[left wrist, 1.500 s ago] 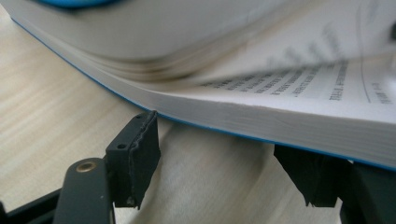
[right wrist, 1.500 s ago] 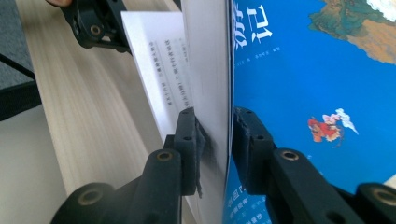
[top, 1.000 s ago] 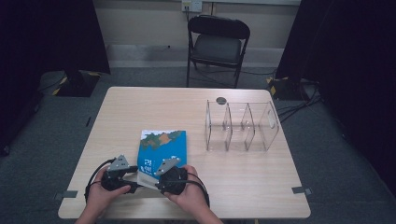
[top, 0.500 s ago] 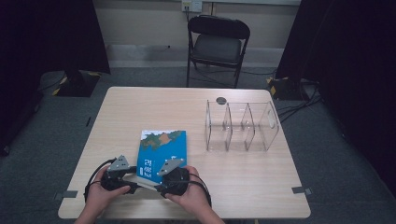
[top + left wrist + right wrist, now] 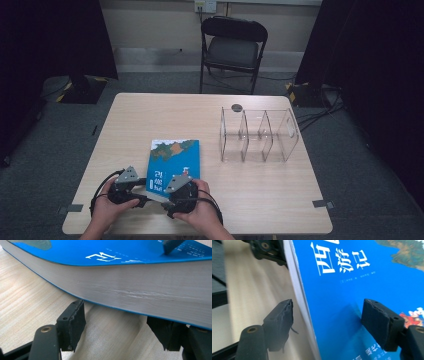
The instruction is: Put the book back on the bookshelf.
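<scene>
A thick blue book point(image 5: 175, 160) lies on the wooden table point(image 5: 150, 115) near its front edge. My left gripper point(image 5: 146, 192) is at the book's near left corner. In the left gripper view the book's page edge point(image 5: 140, 292) is lifted off the wood above my left gripper point(image 5: 120, 330), whose jaws stand apart with nothing pressed between them. My right gripper point(image 5: 169, 189) is at the near edge. Its jaws have just been opening. In the right gripper view the cover point(image 5: 362, 277) lies between the jaws of my right gripper point(image 5: 329, 325), with the pads clear of it.
A clear acrylic divider rack point(image 5: 260, 135) stands on the right half of the table, with a small dark round disc point(image 5: 236, 107) behind it. A black folding chair point(image 5: 232, 45) stands beyond the far edge. Bare wood lies left of the book.
</scene>
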{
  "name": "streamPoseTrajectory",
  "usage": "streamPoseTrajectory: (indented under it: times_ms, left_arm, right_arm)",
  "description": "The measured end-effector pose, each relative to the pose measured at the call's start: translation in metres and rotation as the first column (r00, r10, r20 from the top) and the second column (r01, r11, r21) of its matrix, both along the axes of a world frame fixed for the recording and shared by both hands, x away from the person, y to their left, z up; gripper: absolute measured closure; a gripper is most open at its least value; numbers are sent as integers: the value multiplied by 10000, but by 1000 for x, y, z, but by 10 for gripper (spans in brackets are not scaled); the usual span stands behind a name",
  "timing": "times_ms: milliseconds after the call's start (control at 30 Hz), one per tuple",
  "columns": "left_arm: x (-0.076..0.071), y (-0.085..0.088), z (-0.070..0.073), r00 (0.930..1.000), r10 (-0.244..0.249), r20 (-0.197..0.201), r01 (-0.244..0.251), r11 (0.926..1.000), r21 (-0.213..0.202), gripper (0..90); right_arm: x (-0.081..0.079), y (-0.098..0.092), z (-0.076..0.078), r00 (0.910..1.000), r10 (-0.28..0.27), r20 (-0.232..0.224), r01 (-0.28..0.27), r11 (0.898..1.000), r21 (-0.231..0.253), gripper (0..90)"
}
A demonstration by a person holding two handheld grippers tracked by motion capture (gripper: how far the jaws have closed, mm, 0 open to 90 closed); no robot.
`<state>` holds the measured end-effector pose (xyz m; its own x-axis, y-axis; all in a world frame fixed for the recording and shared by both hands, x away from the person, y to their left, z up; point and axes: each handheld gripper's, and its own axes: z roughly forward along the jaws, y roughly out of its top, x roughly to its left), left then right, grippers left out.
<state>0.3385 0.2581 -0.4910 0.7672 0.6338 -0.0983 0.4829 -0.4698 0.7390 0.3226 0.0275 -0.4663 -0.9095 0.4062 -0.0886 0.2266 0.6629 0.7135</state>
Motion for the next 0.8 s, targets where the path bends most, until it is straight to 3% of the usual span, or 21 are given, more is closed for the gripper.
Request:
streamPoseTrajectory:
  times_ms: [267, 367, 600, 700, 800]
  left_arm:
    - [0, -1, 2, 10000, -73, 27, 73, 9999, 95, 314]
    - [0, -1, 4, 9999, -94, 82, 91, 9993, 349, 317]
    - [0, -2, 4, 9998, -157, 92, 154, 9995, 267, 322]
    - [1, -1, 6, 9997, -199, 149, 193, 9989, 417, 323]
    - [0, -3, 6, 10000, -55, 57, 53, 9995, 311, 325]
  right_arm:
    - [-1, 9, -8, 9947, -135, 1015, 175, 9991, -391, 214]
    - [-1, 11, -12, 9915, -218, 1286, 244, 9995, -186, 195]
    - [0, 15, -18, 9855, -333, 1664, 334, 9994, 27, 177]
    - [-1, 17, -22, 9796, -439, 1962, 435, 9990, 67, 174]
    - [-3, 20, -23, 9705, -390, 2380, 461, 9986, -242, 205]
